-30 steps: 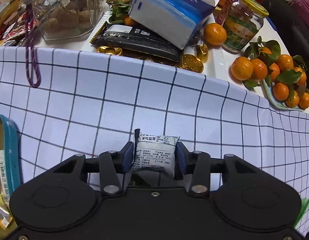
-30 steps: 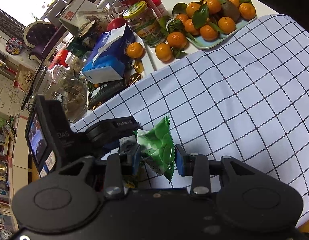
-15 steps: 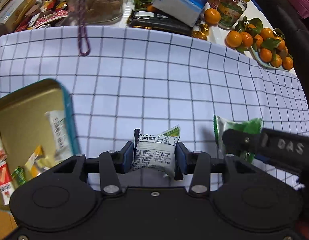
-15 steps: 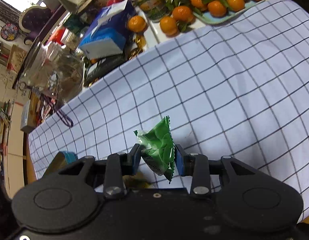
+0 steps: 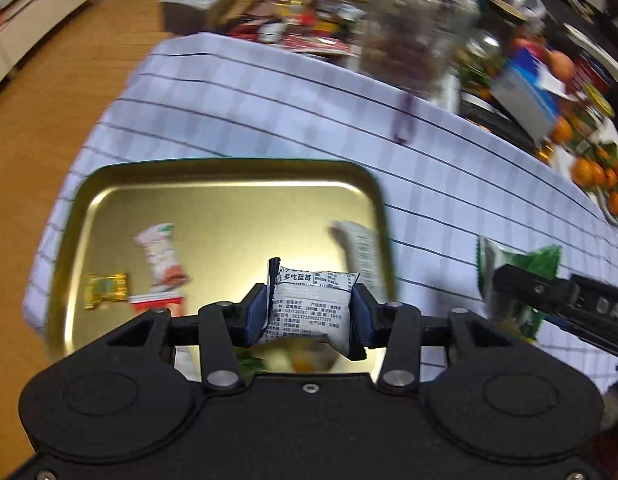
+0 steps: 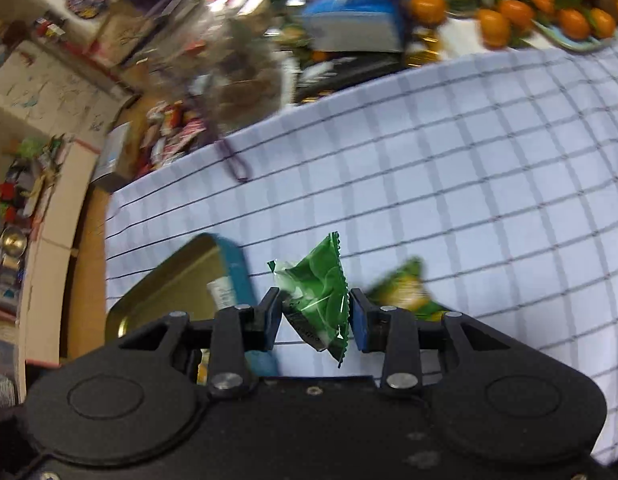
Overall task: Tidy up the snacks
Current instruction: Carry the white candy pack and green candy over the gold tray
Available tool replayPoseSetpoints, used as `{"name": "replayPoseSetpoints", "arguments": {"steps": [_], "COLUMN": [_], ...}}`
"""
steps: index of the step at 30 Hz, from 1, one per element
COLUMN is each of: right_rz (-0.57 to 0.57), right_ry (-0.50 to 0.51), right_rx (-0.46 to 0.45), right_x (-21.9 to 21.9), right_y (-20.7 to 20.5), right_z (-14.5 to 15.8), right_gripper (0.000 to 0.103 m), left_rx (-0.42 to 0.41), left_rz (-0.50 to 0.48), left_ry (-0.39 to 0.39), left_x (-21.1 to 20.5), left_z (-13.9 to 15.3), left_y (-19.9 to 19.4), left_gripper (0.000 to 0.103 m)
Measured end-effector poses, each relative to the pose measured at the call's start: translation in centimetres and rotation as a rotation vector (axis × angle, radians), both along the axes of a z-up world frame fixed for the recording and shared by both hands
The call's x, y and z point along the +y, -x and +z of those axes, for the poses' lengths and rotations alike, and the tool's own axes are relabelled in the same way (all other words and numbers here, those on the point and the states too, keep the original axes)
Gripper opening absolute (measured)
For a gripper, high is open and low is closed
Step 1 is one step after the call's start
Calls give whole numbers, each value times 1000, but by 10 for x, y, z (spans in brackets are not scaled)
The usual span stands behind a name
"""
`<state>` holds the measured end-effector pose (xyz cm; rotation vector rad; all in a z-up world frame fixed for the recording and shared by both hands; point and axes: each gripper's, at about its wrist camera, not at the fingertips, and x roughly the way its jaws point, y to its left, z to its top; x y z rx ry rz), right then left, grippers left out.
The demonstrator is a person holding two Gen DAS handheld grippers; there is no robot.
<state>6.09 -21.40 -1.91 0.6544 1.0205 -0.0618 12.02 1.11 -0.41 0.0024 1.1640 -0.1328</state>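
Note:
My left gripper (image 5: 309, 312) is shut on a white snack packet (image 5: 311, 310) with black print and holds it above the gold tin tray (image 5: 213, 184). The tray holds several wrapped snacks, among them a red-and-white one (image 5: 159, 258) and a yellow one (image 5: 107, 289). My right gripper (image 6: 313, 316) is shut on a green snack packet (image 6: 317, 300), held over the checked cloth just right of the tray (image 6: 177, 280). The right gripper with its green packet (image 5: 513, 268) shows at the right of the left wrist view. A green-and-yellow packet (image 6: 405, 292) lies on the cloth behind the right gripper.
A white checked cloth (image 6: 469, 184) covers the table. At its far edge stand a glass jar (image 5: 413, 36), a blue tissue pack (image 6: 357, 20), a purple cord (image 5: 405, 120) and a plate of oranges (image 6: 549, 12). Wooden floor (image 5: 49, 92) lies left of the table.
Both grippers have swung left with their packets. The left gripper is now over the tin tray; the right gripper has come close to the tray's right rim.

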Motion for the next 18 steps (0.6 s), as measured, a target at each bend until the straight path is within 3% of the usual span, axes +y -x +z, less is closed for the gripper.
{"name": "replayPoseSetpoints", "arguments": {"steps": [4,9,14,18], "right_rz": [81,169,273,329], "right_ry": [11,-33,9,27], "right_rx": [-69,-106,-154,-179], "right_x": [38,68,90,100], "right_y": [-14,-23,-24,-17], "right_z": [3,0,7,12], "right_gripper": [38,38,38,38], "left_rx": [-26,-42,-85,-72], "left_rz": [120,234,294,323], "left_ry": [-30,-12,-29,-17], "left_x": [36,67,79,82], "left_z": [-2,2,8,7], "left_y": [-10,-23,-28,-31], "left_gripper": [52,52,52,53]}}
